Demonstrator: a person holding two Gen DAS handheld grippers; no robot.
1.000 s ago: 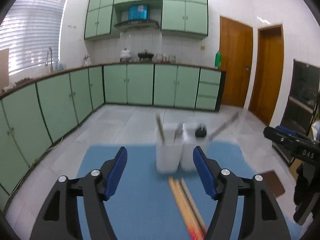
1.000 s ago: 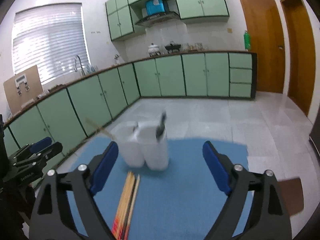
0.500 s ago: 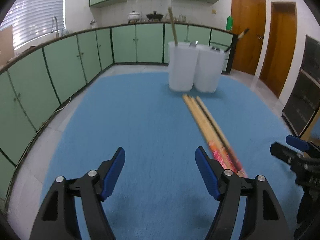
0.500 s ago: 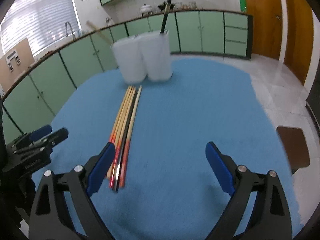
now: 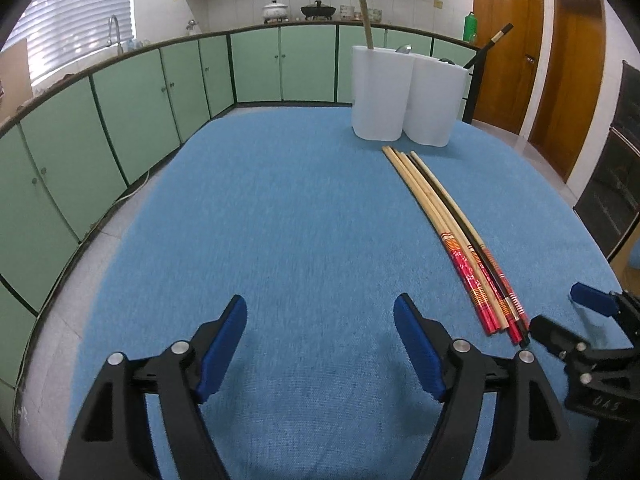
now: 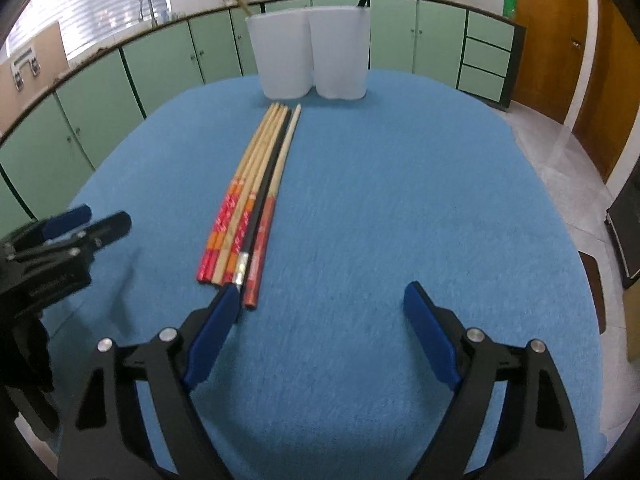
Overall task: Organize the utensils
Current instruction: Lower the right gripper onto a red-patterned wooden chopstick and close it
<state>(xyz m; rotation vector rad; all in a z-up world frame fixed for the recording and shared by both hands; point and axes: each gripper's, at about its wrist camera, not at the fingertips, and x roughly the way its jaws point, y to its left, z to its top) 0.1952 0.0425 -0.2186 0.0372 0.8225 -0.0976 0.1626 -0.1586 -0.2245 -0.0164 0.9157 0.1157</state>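
Blue cloth covers the tabletop (image 5: 280,220), and on it a bundle of chopsticks (image 6: 252,200) lies side by side, touching along their lengths. In the right wrist view the bundle runs from just ahead of the gripper's left blue pad, at lower centre-left of the frame, up toward two white cups (image 6: 308,52) standing together at the upper middle. The red and orange patterned ends point back toward the grippers; the plain pale tips point at the cups. One dark chopstick lies among the pale ones. Each cup already holds a utensil leaning out of its mouth.

The right gripper (image 6: 316,312) stands wide with nothing between its pads, and its jaws are closing. Its left pad sits just beside the near ends of the bundle, so the chopsticks lie ahead and slightly left of its centre line. The left gripper (image 5: 320,320) is also wide and empty, its jaws opening; in its own view the bundle lies off to the right of the frame, clear of its pads, with the other gripper's black frame near the patterned ends at lower right.

By my reading, the right gripper is the nearer one. Since the long axis runs almost along the line it points, a small shift to the left of the frame would bring the ends between its pads.
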